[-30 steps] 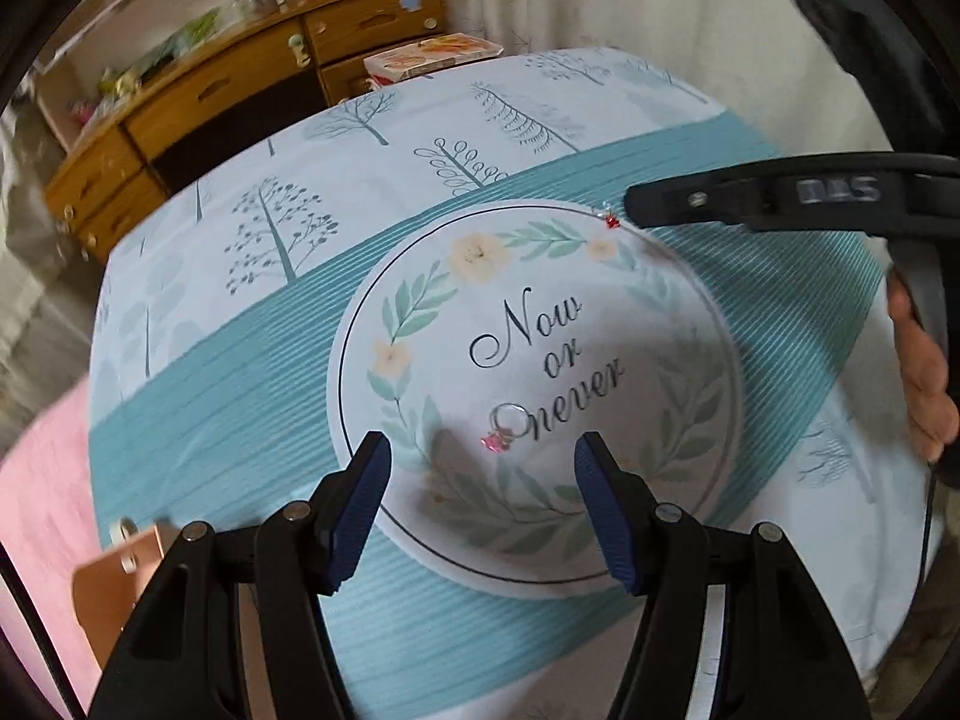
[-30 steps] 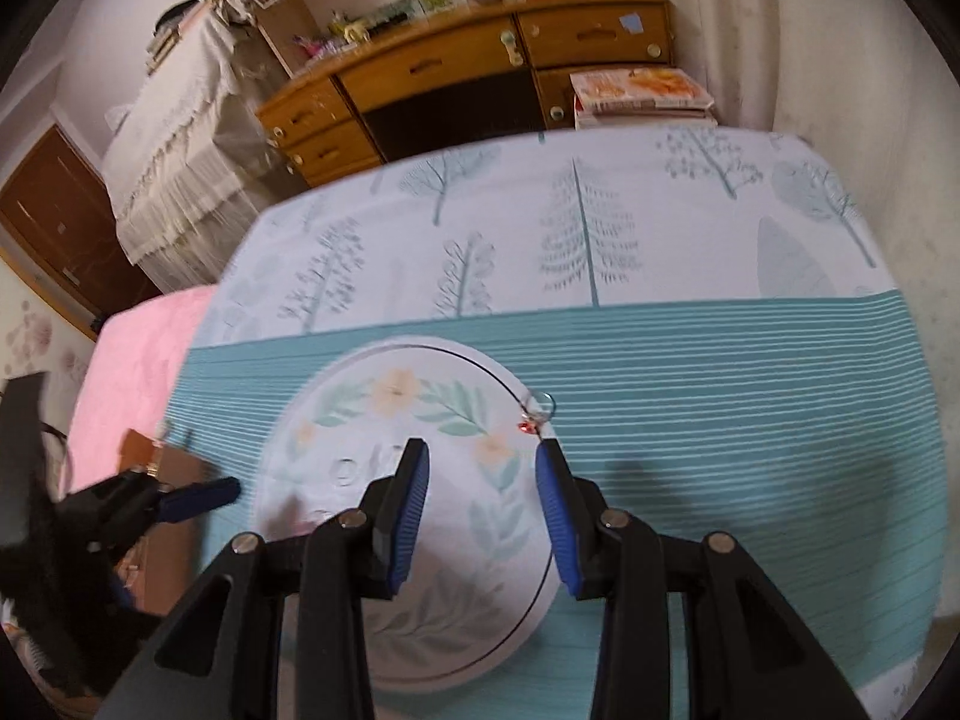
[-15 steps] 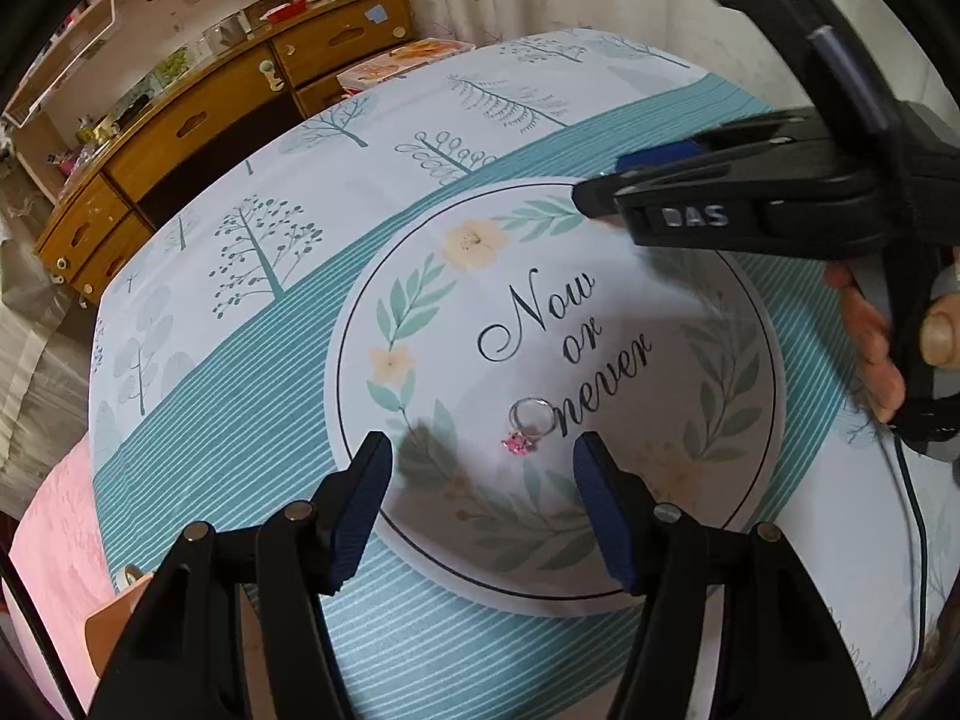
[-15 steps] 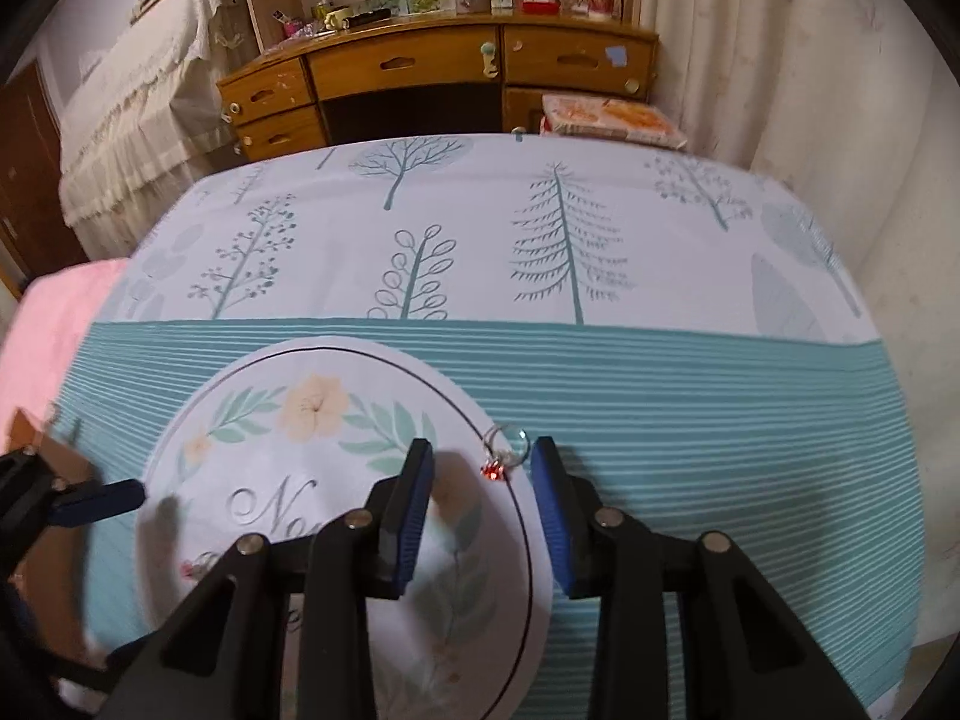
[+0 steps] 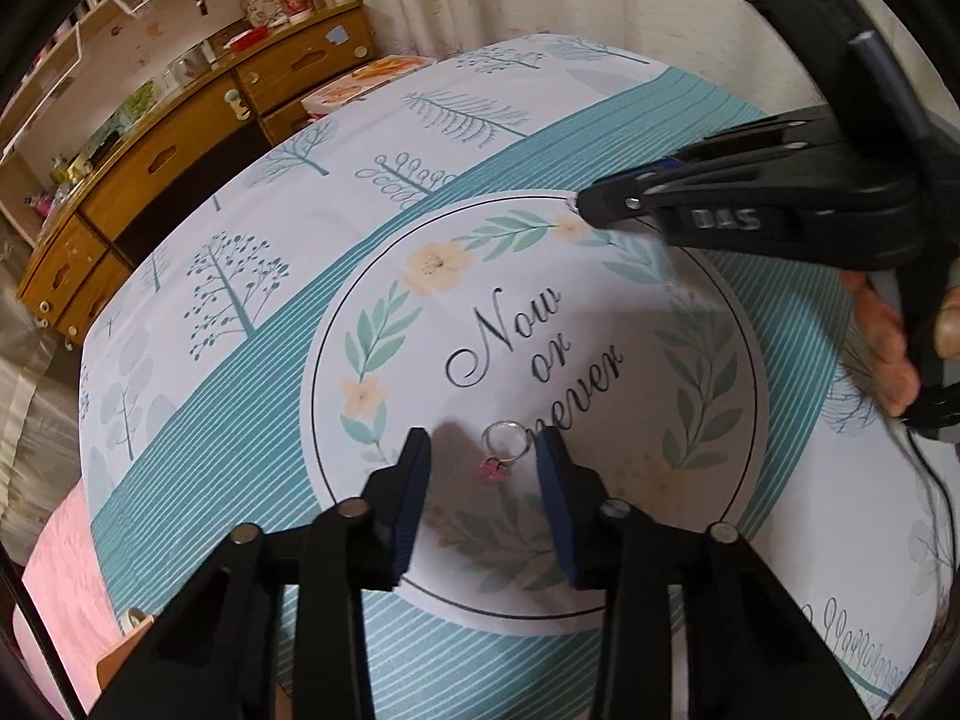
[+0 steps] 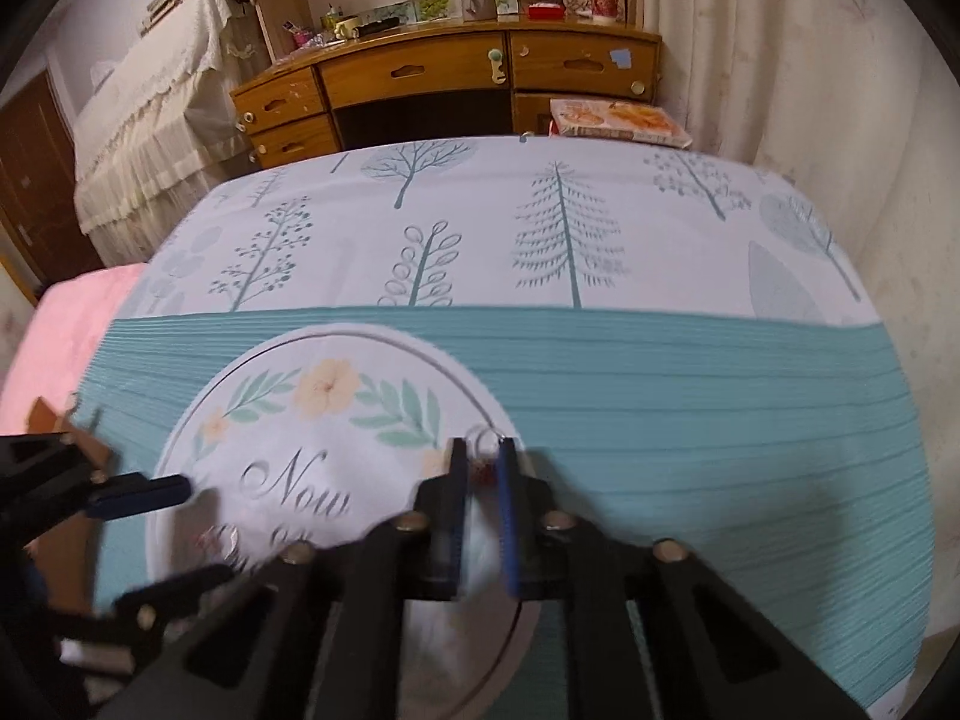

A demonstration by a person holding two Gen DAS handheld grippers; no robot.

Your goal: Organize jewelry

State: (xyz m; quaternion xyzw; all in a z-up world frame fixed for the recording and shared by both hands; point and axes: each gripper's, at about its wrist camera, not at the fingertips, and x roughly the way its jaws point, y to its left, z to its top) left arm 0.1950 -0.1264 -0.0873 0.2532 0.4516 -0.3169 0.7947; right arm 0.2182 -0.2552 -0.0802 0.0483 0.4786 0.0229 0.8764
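Now both tools have just been closing around rings.

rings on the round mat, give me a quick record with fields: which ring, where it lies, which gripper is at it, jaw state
ring 1: pink-stone ring, on the round mat by the word "never"
gripper at ring 1: left gripper, jaws just been closing, pads not yet touching the ring between them
ring 2: red-stone ring, at the mat's edge
gripper at ring 2: right gripper, jaws just closed onto it
surface: tree-print cloth
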